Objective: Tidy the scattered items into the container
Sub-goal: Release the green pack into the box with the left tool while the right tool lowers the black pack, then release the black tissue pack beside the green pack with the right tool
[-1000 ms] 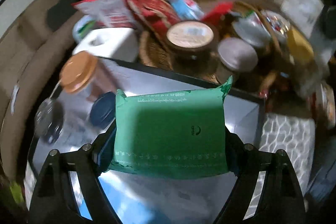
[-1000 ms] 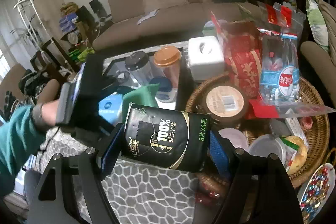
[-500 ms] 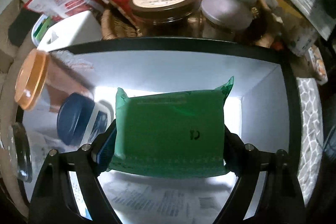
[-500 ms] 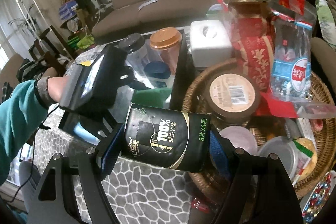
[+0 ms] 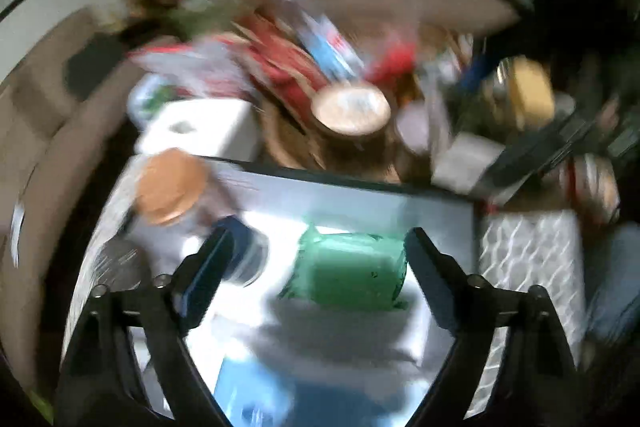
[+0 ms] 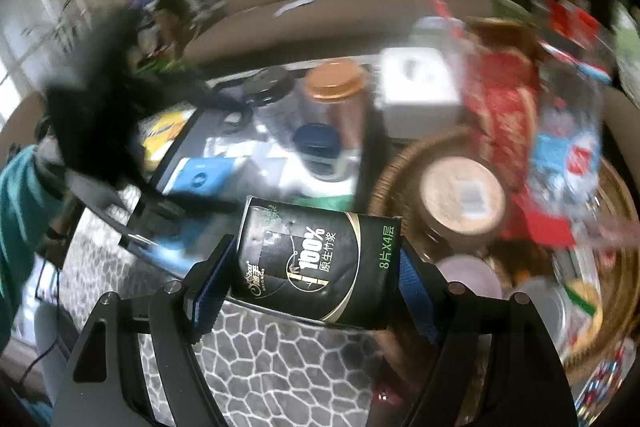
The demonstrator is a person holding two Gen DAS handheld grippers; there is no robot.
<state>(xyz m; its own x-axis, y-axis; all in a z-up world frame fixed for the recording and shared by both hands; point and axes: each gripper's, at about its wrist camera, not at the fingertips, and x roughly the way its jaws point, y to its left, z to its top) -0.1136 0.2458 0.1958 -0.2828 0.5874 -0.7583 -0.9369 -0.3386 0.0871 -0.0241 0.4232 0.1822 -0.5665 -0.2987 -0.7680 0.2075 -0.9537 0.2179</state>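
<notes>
A green tissue pack (image 5: 352,273) lies inside the black-rimmed white container (image 5: 360,187). My left gripper (image 5: 316,267) hovers above it, its jaws opening wide and touching nothing; the view is blurred. In the right wrist view my right gripper (image 6: 312,267) is shut on a black tissue pack (image 6: 316,263) held over the patterned tabletop (image 6: 280,367), just right of the container (image 6: 188,143). The left gripper's dark body (image 6: 100,107) is a blur at the left, held by a hand with a teal sleeve (image 6: 20,211).
In the container stand an orange-lidded jar (image 6: 334,83), a dark-lidded jar (image 6: 268,87), a blue-lidded jar (image 6: 316,143) and a blue pack (image 6: 204,179). A white tissue box (image 6: 420,87) sits behind. A wicker basket (image 6: 388,187) full of snacks and a brown-lidded jar (image 6: 462,195) is at the right.
The left gripper has let go of the green pack, which now lies in the container, and has lifted away. The right gripper keeps the black pack and has drifted slightly.
</notes>
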